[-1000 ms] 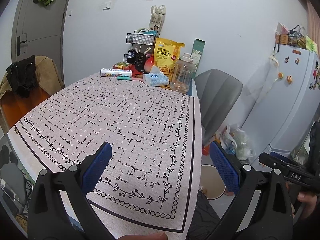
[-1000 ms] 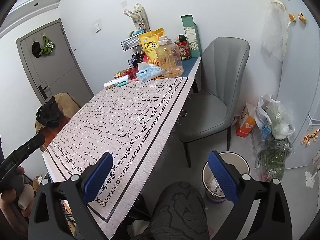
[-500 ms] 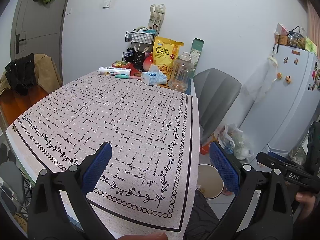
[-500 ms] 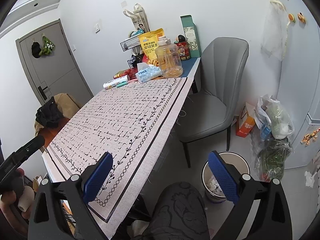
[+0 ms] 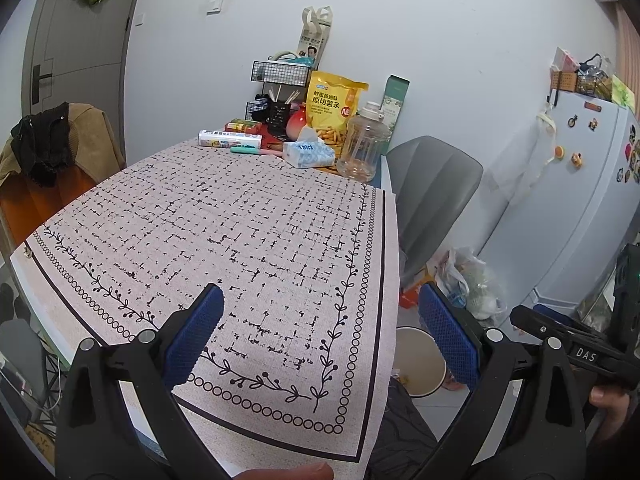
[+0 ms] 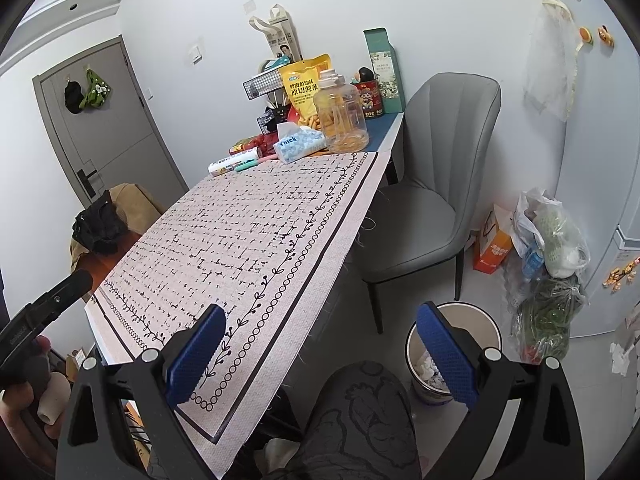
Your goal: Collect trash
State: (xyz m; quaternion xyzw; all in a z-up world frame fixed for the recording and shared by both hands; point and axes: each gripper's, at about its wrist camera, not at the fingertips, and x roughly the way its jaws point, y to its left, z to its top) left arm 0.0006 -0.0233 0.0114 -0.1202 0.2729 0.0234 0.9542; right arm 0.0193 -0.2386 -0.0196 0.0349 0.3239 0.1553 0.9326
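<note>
My left gripper [image 5: 320, 338] is open and empty, held above the near end of the patterned tablecloth [image 5: 224, 232]. My right gripper [image 6: 320, 354] is open and empty, held off the table's right edge above the person's knee. A round waste bin [image 6: 454, 356] with crumpled white paper inside stands on the floor beside the table; it also shows in the left wrist view [image 5: 420, 364]. I see no loose trash on the bare part of the tablecloth [image 6: 244, 228].
At the table's far end stand a tissue pack [image 5: 309, 154], a clear plastic jar [image 5: 364, 146], a yellow snack bag [image 5: 334, 106], a wire rack and a wrap roll [image 5: 230, 139]. A grey chair [image 6: 436, 184], plastic bags [image 6: 548, 248] and a fridge [image 5: 592, 208] are to the right.
The left gripper has drifted slightly, shifting its view a little to the left. The right gripper has barely moved. Both stay open.
</note>
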